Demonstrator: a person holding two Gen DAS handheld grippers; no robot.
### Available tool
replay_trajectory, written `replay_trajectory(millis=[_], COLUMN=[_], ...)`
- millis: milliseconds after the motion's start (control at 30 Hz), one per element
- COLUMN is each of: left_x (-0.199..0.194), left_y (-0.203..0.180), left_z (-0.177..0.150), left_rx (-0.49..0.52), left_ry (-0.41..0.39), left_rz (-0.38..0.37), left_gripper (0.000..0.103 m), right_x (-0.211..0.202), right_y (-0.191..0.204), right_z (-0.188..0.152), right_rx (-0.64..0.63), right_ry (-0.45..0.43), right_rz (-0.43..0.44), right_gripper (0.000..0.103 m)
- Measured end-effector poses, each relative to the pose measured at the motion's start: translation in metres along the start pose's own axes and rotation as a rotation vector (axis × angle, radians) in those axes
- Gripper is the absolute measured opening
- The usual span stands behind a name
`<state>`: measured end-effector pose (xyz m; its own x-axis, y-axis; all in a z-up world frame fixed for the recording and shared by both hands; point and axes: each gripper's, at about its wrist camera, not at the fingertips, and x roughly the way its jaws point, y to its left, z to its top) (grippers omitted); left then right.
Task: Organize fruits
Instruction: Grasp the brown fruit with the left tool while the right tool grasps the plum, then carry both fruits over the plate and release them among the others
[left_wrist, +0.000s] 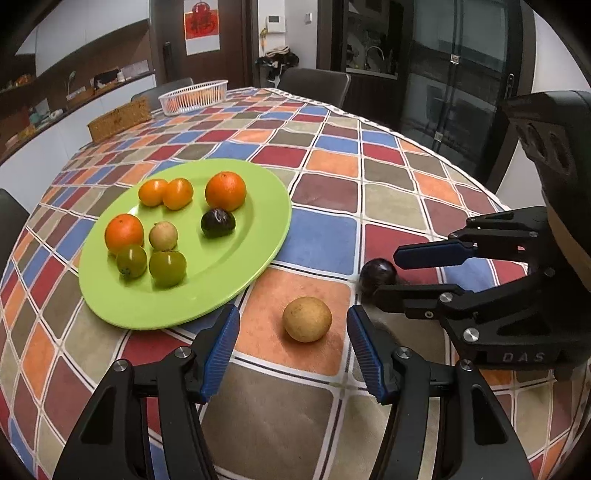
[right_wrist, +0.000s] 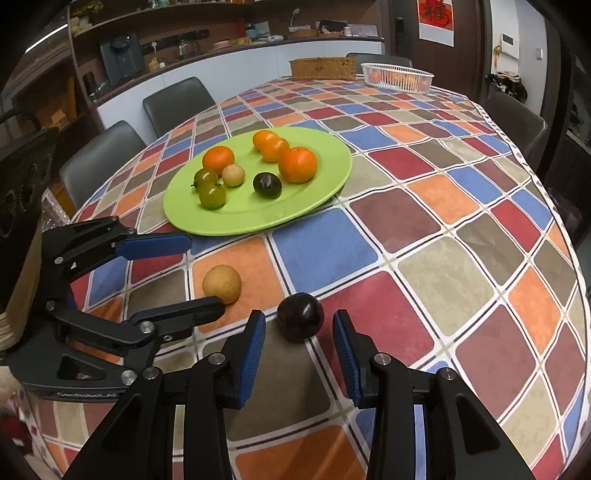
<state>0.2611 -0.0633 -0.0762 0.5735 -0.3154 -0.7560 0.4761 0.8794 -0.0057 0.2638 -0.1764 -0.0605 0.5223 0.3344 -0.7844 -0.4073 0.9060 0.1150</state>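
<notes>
— Where are the two loose fruits sitting?

— Both are lying on the checked tablecloth (left_wrist: 325, 162), off the near edge of the green plate (left_wrist: 229, 295). The yellowish round fruit (left_wrist: 307, 319) is resting just beside that rim; the dark plum (right_wrist: 300, 317) is lying a bit further from the plate, on the same side.

— And the tools?

— The left gripper (left_wrist: 293, 350) is standing wide, its blue pads flanking the yellowish fruit without touching it. The right gripper (right_wrist: 299, 349) is also gaping, the plum sitting just ahead of its fingertips, apart from both pads.

— How are those fruits going to handle, do you reckon?

— Light and round, I'm guessing, so they're likely to roll if nudged from one side. The plum's skin is looking glossy, possibly slippery and easy to bruise; the yellowish one is looking duller and firmer. I'd be taking each across its widest middle, pads square on opposite sides, squeezing gently.

— Is there room on the plate?

— The oranges (left_wrist: 225, 191), green fruits (left_wrist: 167, 266), a pale one (left_wrist: 163, 235) and another dark plum (left_wrist: 218, 222) are crowding the far half; the near part of the plate is lying bare.
</notes>
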Motion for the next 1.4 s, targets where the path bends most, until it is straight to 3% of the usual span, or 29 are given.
replay_trajectory(millis=[433, 900, 1400], left_x=[0.014, -0.004, -0.050], left_y=[0.005, 0.003, 0.005], left_z=[0.006, 0.007, 0.015], left_rx=[-0.071, -0.080, -0.096], left_ry=[0.030, -0.003, -0.101], left_rz=[-0.062, -0.048, -0.006], left_gripper=[0.030, 0.030, 0.030], right_x=[0.012, 0.005, -0.030], right_y=[0.003, 0.007, 0.019], right_z=[0.003, 0.005, 0.021], right_rx=[-0.014, -0.017, -0.026], right_ry=[0.021, 0.007, -0.091], right_rz=[-0.007, -0.005, 0.004], right_gripper=[0.034, 0.029, 0.029])
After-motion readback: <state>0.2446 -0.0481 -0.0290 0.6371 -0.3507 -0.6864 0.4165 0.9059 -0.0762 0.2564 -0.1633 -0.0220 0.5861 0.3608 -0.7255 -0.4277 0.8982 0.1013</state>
